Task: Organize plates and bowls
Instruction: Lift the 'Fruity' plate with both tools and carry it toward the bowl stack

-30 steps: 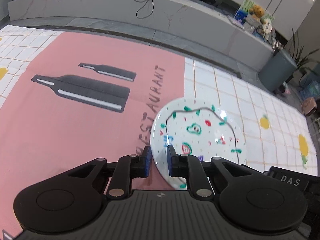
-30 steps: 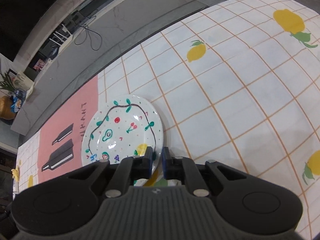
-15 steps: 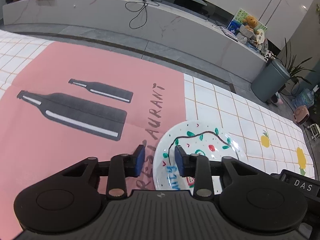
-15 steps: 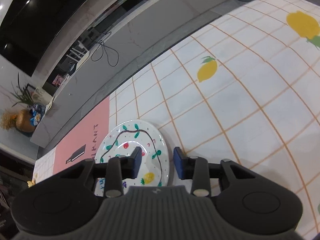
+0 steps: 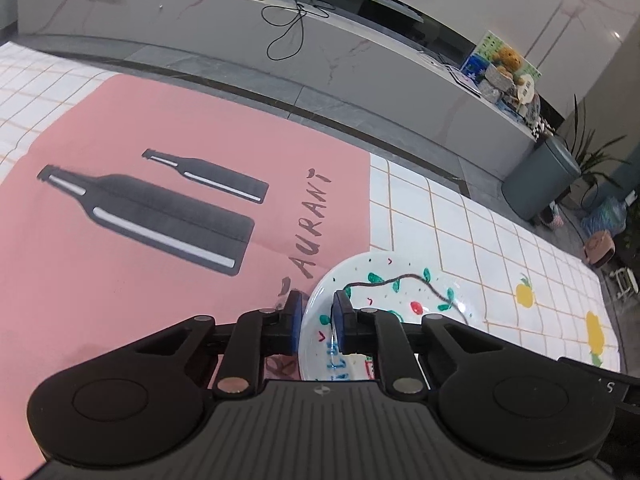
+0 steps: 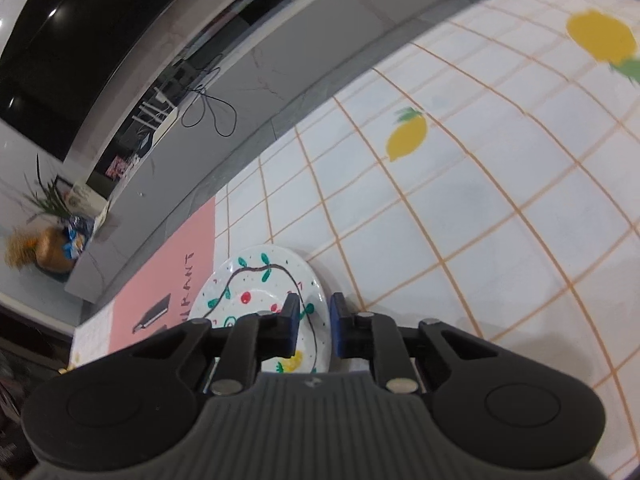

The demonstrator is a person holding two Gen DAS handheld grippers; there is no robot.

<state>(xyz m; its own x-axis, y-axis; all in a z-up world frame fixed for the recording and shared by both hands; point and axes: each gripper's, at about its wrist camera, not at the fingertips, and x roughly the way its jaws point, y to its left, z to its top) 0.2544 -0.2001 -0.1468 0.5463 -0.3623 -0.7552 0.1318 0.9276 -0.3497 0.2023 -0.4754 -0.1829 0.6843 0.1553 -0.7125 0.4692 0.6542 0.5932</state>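
Pink/lemon-grid tablecloth (image 5: 120, 280) under plate (image 5: 400, 292), grey counter (image 5: 200, 20) behind.

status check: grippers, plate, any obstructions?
Left gripper open, straddling plate rim. Right gripper open, straddling opposite rim. Plate flat on tablecloth. Nothing blocking.

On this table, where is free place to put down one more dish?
Free: the pink cloth left of the plate, below the printed bottles; and the lemon-print grid to its right. Crowded only at the plate, where the left gripper and right gripper straddle its rim.
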